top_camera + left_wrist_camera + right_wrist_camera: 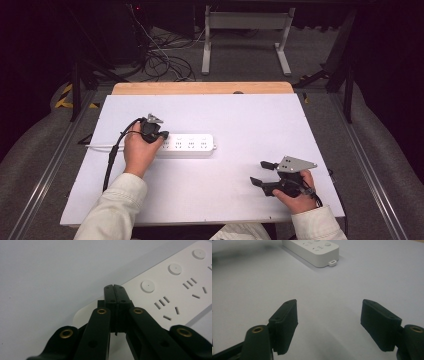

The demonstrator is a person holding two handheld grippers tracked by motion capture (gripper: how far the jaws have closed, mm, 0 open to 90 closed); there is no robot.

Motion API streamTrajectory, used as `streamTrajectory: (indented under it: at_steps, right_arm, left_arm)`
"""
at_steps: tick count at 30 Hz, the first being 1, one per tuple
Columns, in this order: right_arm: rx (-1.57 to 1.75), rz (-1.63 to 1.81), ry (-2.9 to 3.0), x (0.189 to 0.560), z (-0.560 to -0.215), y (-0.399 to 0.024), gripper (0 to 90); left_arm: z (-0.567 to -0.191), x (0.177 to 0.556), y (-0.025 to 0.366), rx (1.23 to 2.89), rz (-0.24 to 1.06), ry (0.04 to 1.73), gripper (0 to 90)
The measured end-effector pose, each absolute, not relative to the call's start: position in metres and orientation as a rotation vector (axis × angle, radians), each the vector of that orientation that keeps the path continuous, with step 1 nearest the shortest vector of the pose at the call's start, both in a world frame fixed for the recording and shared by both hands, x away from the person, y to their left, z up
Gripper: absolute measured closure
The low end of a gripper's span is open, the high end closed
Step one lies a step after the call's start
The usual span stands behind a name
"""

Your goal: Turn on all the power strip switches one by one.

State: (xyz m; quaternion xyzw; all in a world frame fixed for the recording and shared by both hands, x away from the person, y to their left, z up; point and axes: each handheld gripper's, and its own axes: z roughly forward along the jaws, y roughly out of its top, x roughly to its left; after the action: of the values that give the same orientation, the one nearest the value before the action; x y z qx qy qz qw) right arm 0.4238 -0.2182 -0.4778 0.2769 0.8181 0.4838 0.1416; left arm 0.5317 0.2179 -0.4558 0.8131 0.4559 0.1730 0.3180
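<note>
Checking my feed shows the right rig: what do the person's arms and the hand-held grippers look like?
Both forearms wear pale cream sleeves. The left hand-held gripper and the right hand-held gripper are black, each topped by a grey three-cornered plate and trailing a black cable. Up close, the jaw arms carry brass-ringed holes and rectangular black pads.

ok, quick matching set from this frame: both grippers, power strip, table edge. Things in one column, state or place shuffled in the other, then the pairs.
Things:
1. left gripper
2. right gripper
3. power strip
4. wooden strip

States or places:
A. far edge of the table
B. jaws wide apart over bare white table
C. jaws closed, tips at the strip's end
D. white, lying flat mid-table

Pairs: 1-C, 2-B, 3-D, 4-A
</note>
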Motion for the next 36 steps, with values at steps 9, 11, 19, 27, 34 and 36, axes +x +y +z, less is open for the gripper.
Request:
streamTrajectory:
  at_steps: [9, 11, 19, 27, 34, 36]
  right_arm:
    - [0.801, 1.393, 2.367, 0.424, -0.478, -0.218, 30.7]
    - [0.798, 1.396, 2.366, 0.424, -0.478, -0.218, 30.7]
    - [0.807, 1.391, 2.373, 0.426, -0.48, -0.218, 30.7]
    - [0.804, 1.392, 2.372, 0.425, -0.479, -0.218, 30.7]
    - [0.804, 1.399, 2.374, 0.426, -0.479, -0.219, 30.6]
    - [0.803, 1.399, 2.374, 0.426, -0.479, -0.219, 30.6]
  left_arm:
    - [-0.455, 0.531, 0.21, 2.181, 0.512, 1.202, 90.0]
    - [-0.455, 0.531, 0.212, 2.178, 0.508, 1.184, 90.0]
    - [-0.444, 0.526, 0.215, 2.128, 0.499, 1.113, 90.0]
    - [-0.444, 0.525, 0.202, 2.119, 0.468, 1.078, 90.0]
    - [-0.45, 0.529, 0.184, 2.135, 0.449, 1.058, 90.0]
    - [-0.452, 0.53, 0.182, 2.142, 0.447, 1.06, 90.0]
